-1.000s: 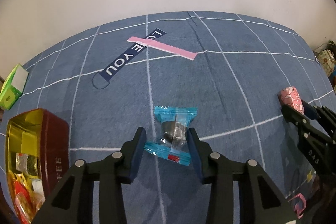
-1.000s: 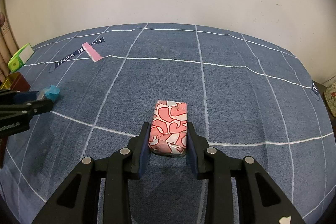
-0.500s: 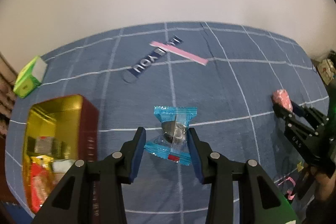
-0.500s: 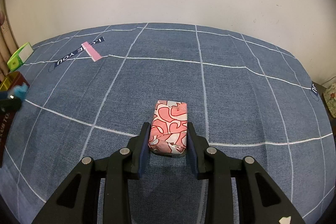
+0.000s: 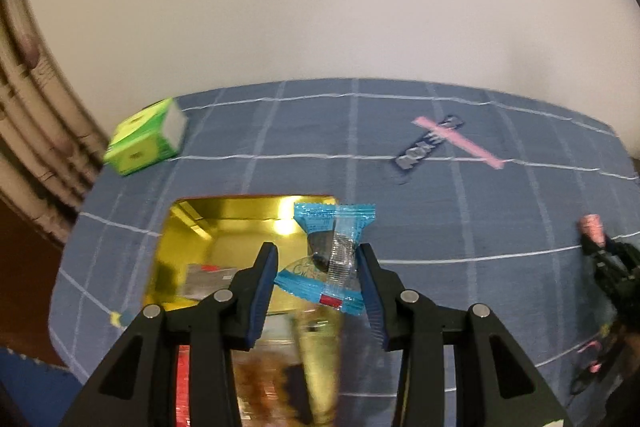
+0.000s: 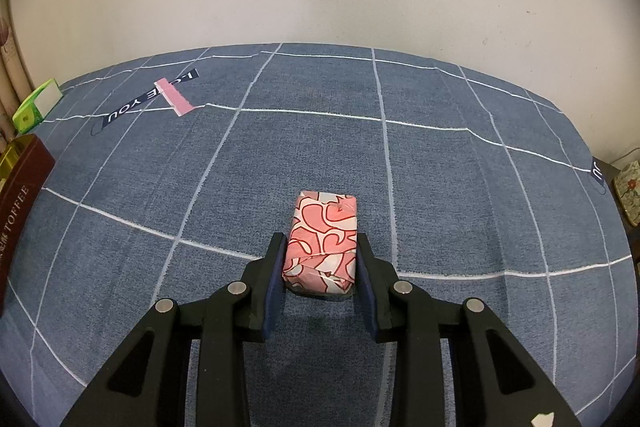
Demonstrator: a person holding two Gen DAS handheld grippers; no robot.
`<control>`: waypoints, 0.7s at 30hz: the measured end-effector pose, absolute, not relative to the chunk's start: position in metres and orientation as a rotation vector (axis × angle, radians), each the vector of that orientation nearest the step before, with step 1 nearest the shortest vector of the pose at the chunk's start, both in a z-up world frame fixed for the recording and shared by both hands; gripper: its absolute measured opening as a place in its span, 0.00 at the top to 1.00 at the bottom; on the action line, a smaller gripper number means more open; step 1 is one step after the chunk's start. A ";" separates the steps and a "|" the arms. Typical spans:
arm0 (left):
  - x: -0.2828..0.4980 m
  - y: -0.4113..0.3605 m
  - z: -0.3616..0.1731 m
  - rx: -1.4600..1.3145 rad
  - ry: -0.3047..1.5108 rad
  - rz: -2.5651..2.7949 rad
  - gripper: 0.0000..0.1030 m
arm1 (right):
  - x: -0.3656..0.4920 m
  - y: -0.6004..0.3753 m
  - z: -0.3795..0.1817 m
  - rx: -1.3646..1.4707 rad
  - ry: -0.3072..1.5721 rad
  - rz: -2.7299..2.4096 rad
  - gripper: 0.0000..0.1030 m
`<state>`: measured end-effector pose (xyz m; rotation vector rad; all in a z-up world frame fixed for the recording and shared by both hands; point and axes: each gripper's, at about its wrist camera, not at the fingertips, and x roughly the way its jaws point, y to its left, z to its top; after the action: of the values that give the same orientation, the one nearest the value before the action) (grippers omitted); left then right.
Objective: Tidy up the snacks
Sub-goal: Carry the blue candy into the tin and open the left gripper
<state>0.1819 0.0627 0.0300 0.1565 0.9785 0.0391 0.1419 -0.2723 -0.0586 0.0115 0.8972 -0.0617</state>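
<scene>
Two black two-finger grippers, left [image 5: 316, 277] and right [image 6: 320, 267], are showing. One blue-wrapped candy [image 5: 332, 257], one pink heart-patterned packet [image 6: 322, 241], one gold-lined red toffee tin [image 5: 224, 223] and one green carton [image 5: 146, 141] are sharing the table.

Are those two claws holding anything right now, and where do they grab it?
Left claw pinches the blue-wrapped candy by its sides; right claw grips the near end of the pink patterned packet.

Both wrist cameras look steeply down, close over the blue checked tablecloth [image 6: 440, 163] — sharing the green carton [image 5: 146, 142] and pink strip [image 6: 173, 97].
</scene>
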 end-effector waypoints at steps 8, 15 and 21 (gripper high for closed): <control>0.185 0.100 0.017 0.139 1.023 0.095 0.60 | 0.142 -0.272 -0.058 0.007 0.897 -0.063 0.71; 0.193 0.109 -0.005 0.155 1.073 0.105 0.60 | 0.142 -0.273 -0.059 0.004 0.897 -0.064 0.71; 0.196 0.112 -0.017 0.154 1.105 0.110 0.60 | 0.142 -0.272 -0.059 0.002 0.897 -0.064 0.71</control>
<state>0.1955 0.1123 -0.0169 0.1539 1.1048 0.1099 0.1422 -0.2724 -0.0594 0.0018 0.8971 -0.0642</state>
